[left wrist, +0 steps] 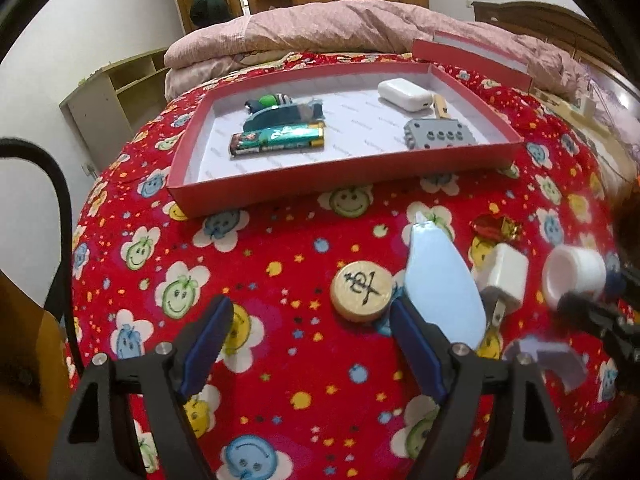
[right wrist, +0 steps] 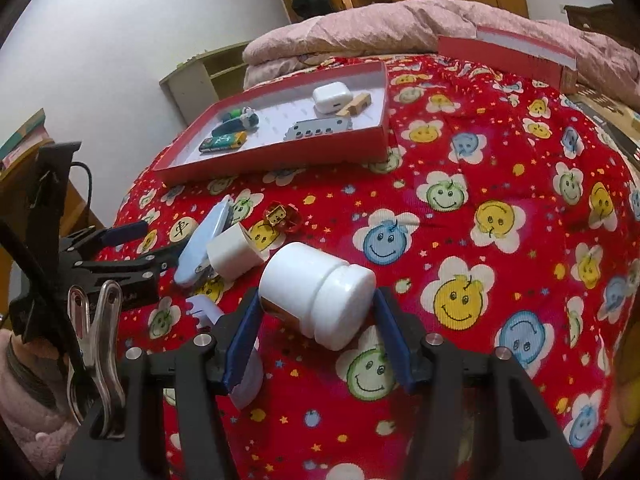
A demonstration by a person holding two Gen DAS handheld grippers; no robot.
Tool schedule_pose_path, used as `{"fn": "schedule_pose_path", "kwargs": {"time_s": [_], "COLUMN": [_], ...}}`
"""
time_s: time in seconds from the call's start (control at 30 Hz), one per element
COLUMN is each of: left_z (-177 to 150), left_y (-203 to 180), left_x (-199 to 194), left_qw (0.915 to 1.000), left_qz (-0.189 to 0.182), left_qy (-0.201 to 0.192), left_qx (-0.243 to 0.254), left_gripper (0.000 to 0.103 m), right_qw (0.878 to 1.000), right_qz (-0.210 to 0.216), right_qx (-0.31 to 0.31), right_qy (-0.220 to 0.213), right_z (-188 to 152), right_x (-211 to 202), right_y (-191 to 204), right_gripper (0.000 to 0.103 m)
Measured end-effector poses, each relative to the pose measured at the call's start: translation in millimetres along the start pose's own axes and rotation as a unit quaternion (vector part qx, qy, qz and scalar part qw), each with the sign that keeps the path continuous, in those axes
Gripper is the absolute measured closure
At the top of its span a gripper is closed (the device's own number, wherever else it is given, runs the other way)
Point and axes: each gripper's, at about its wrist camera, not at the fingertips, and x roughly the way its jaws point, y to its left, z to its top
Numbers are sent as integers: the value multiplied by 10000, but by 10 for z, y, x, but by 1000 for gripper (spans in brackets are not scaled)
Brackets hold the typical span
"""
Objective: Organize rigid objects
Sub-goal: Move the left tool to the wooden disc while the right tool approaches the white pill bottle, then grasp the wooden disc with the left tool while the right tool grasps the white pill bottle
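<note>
A red tray (left wrist: 256, 196) (right wrist: 256, 160) lies on the smiley-print red blanket and holds a lighter (left wrist: 276, 141), a white earbud case (left wrist: 405, 95), a grey block (left wrist: 438, 133) and other small items. Near me lie a wooden chess piece (left wrist: 362, 291), a light-blue tape dispenser (left wrist: 442, 292), a white charger plug (left wrist: 503, 276) and a red-gold trinket (left wrist: 496, 228). My left gripper (left wrist: 310, 312) is open and empty, just left of the chess piece. My right gripper (right wrist: 316, 304) has its jaws on both sides of a white bottle (right wrist: 320, 292) lying on its side; it seems shut on it.
A second red box (right wrist: 508, 56) stands at the far right by a pink quilt (left wrist: 340, 28). A lilac comb-like piece (right wrist: 204, 310) lies by the right gripper. A wall, a shelf unit (left wrist: 116, 92) and wardrobes are beyond the bed.
</note>
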Motion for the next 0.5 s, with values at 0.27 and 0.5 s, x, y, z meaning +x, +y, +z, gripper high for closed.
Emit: {"fn": "schedule_pose_path", "kwargs": {"time_s": [0.27,0.5], "left_z": [11,11], "left_y": [11,-73], "left_x": [22,-18], "left_qw": [9998,9994], "left_qz": [-58,-299], "left_qy": [-19,-85], "left_qx": [-210,-126], "left_gripper": [22,55], "right_qw": [9998,9998], "right_qz": [108,116], "right_qx": [37,31], "right_qy": [-140,-188], "right_z": [-39,-63], "right_x": [-14,-20], "right_y": [-30,-34], "right_gripper": [45,45]}}
